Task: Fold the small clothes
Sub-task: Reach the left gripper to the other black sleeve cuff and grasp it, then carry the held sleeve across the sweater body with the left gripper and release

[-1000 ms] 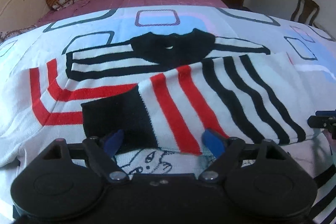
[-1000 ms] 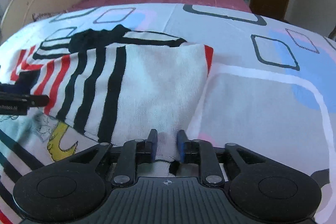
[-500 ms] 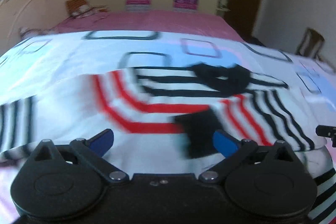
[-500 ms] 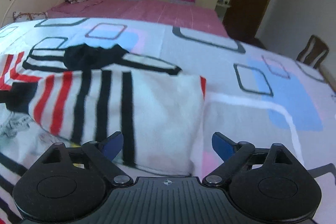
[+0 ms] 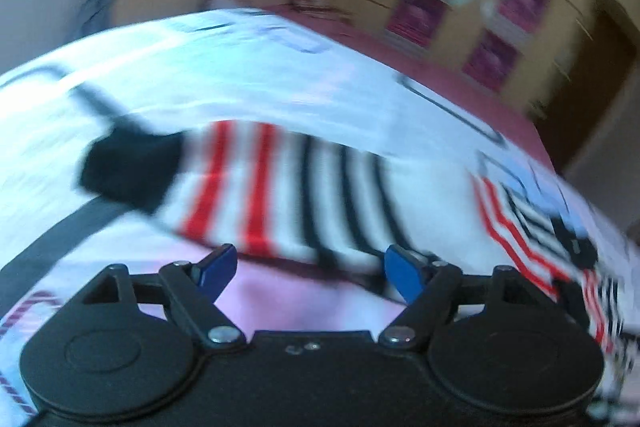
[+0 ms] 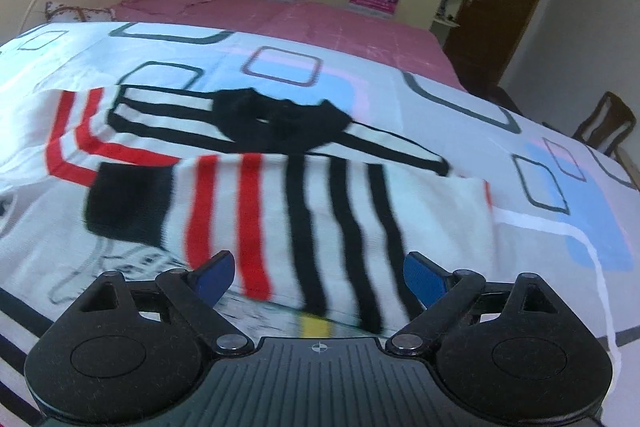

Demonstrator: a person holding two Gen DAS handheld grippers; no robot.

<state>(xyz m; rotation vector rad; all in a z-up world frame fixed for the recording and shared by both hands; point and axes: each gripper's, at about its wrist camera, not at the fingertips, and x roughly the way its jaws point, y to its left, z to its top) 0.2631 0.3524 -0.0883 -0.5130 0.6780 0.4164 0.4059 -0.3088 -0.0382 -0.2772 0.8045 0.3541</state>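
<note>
- Presently, I have both tongs over a white knitted sweater (image 6: 328,211) with red and black stripes and a black collar, lying flat on the bed's white patterned sheet (image 6: 460,95).
- My right tongs (image 6: 318,277) stand wide apart with nothing between the blue pads, hovering just above the near edge of the folded sleeve (image 6: 280,215), which lies across the body, black cuff toward the left.
- My left tongs (image 5: 308,269), in a blurred view, are closing, yet the pads touch no cloth; the striped sleeve (image 5: 280,195) lies just beyond them.
- I judge the sleeve was laid across the chest to narrow the garment for the next fold.
- Sweater's collar (image 6: 276,123) points away from me toward the headboard; the sleeve's long axis runs left to right across it.
</note>
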